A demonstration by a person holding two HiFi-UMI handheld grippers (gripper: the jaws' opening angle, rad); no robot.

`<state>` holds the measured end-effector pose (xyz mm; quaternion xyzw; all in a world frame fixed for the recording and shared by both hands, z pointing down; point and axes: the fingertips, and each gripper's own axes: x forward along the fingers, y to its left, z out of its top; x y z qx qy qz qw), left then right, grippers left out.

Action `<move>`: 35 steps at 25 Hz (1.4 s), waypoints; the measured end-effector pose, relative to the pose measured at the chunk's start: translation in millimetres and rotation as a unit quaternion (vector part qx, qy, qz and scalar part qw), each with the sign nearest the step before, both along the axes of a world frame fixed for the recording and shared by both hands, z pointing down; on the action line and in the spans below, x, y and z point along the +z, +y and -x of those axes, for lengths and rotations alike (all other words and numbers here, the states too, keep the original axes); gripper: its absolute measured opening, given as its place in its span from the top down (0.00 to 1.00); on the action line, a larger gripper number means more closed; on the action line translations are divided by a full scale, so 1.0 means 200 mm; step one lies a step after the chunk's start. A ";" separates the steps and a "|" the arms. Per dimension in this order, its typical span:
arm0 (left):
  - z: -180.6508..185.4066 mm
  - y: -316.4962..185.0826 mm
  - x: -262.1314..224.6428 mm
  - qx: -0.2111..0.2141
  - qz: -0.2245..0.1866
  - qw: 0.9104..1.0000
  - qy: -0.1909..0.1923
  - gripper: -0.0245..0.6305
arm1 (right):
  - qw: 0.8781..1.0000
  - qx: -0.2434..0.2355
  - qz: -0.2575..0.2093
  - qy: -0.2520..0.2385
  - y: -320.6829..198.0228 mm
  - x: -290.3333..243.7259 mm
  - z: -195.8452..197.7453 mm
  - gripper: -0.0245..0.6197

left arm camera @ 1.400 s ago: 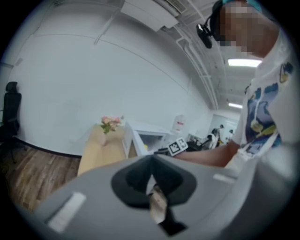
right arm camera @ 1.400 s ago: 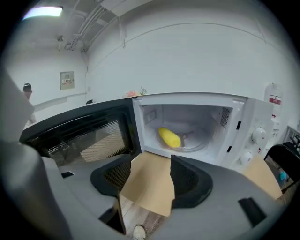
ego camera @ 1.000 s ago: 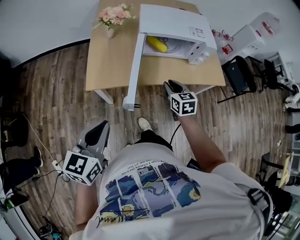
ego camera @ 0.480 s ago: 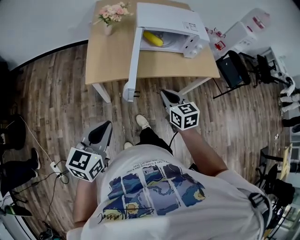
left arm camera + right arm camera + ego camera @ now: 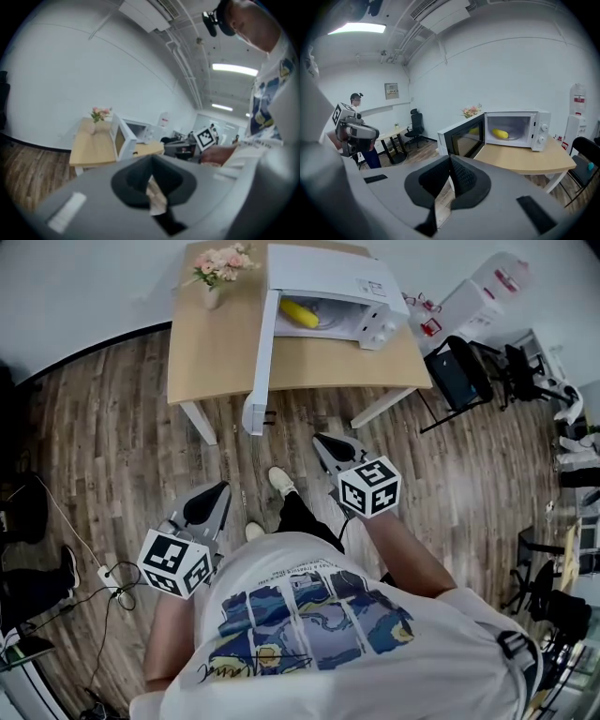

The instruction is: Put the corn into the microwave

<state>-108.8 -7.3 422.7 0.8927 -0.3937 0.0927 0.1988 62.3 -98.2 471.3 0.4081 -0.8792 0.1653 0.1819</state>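
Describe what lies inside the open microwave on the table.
One yellow corn cob lies inside the microwave, whose door stands open. Nothing else shows inside. In the head view its roof covers the cavity's rear.

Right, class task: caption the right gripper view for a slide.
Shut right gripper faces the open microwave, corn inside, on a wooden table.

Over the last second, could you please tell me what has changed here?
The right tool, shut and empty, has pulled back from the table toward the person. The corn stays inside the microwave, its door still open; the left tool remains low at the person's side.
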 end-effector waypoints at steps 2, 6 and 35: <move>0.00 0.01 0.00 0.001 -0.001 1.000 0.001 0.95 | 1.000 -0.002 -0.002 -0.001 0.02 -0.01 0.01 0.95; 0.00 0.03 -0.01 -0.004 -0.004 1.000 0.003 0.95 | 1.000 -0.007 -0.007 -0.001 0.03 -0.03 0.02 0.95; 0.00 0.03 0.00 -0.009 0.011 1.000 0.004 0.95 | 0.999 -0.038 -0.009 -0.001 0.00 -0.07 0.06 0.95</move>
